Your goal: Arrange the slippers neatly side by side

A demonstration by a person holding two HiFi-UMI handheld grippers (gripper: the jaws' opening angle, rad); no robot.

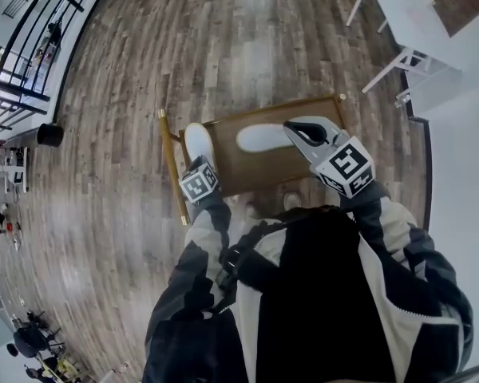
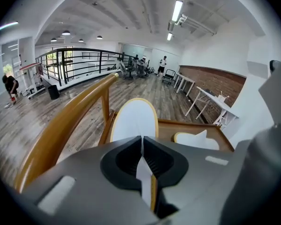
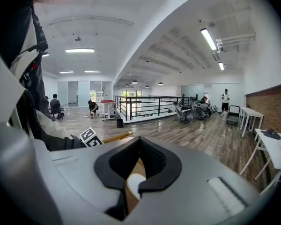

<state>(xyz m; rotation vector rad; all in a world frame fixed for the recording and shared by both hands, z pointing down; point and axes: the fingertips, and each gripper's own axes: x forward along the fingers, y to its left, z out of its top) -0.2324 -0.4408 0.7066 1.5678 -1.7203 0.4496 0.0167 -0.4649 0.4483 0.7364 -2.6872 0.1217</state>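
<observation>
Two white slippers with yellow edging are at a brown wooden rack (image 1: 247, 170). My left gripper (image 1: 198, 164) is shut on the heel edge of the left slipper (image 1: 198, 140), which points away from me beside the rack's golden rail (image 1: 169, 162). In the left gripper view this slipper (image 2: 133, 118) runs forward from the closed jaws of the left gripper (image 2: 142, 146). The other slipper (image 1: 263, 137) lies crosswise on the rack. My right gripper (image 1: 291, 128) is shut with nothing held, its tip at that slipper's right end. Through the right gripper (image 3: 139, 144) a bit of that slipper (image 3: 135, 182) shows.
Wood-plank floor surrounds the rack. White tables (image 1: 407, 22) stand at the far right by a white wall. A black railing (image 1: 32, 30) and a black bin (image 1: 49, 135) are at the left. Several people are far off across the room.
</observation>
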